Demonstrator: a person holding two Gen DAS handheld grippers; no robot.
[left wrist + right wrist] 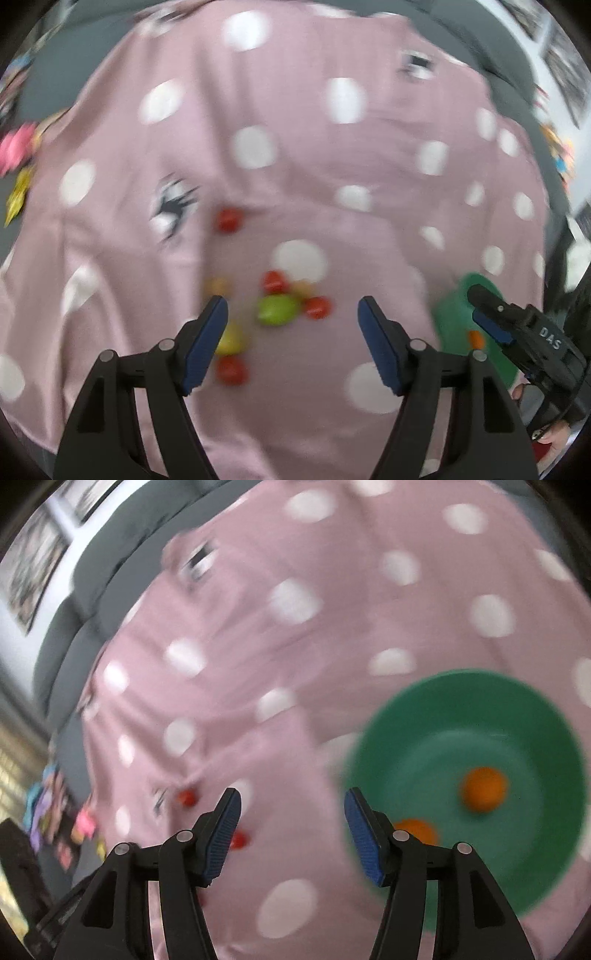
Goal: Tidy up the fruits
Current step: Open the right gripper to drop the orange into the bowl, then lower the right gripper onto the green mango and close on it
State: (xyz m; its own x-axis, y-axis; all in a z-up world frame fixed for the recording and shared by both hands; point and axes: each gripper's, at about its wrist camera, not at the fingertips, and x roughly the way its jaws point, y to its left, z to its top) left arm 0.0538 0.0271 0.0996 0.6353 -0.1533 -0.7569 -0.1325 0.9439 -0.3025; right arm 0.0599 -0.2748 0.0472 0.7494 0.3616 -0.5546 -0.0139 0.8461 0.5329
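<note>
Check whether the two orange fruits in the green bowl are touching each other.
Apart. The right wrist view shows one orange fruit near the green bowl's centre and the other orange fruit by the gripper finger, with green floor between them.

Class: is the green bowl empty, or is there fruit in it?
Not empty: the green bowl holds two orange fruits.

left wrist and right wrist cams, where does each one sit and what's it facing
Left wrist: on the left gripper, looking down along its open fingers at scattered fruit, including a green fruit; the right gripper shows at right over the green bowl.
Right wrist: on the right gripper, fingers open, facing the pink dotted cloth and the green bowl holding two orange fruits.
Shared: cloth, bowl, red fruits.
</note>
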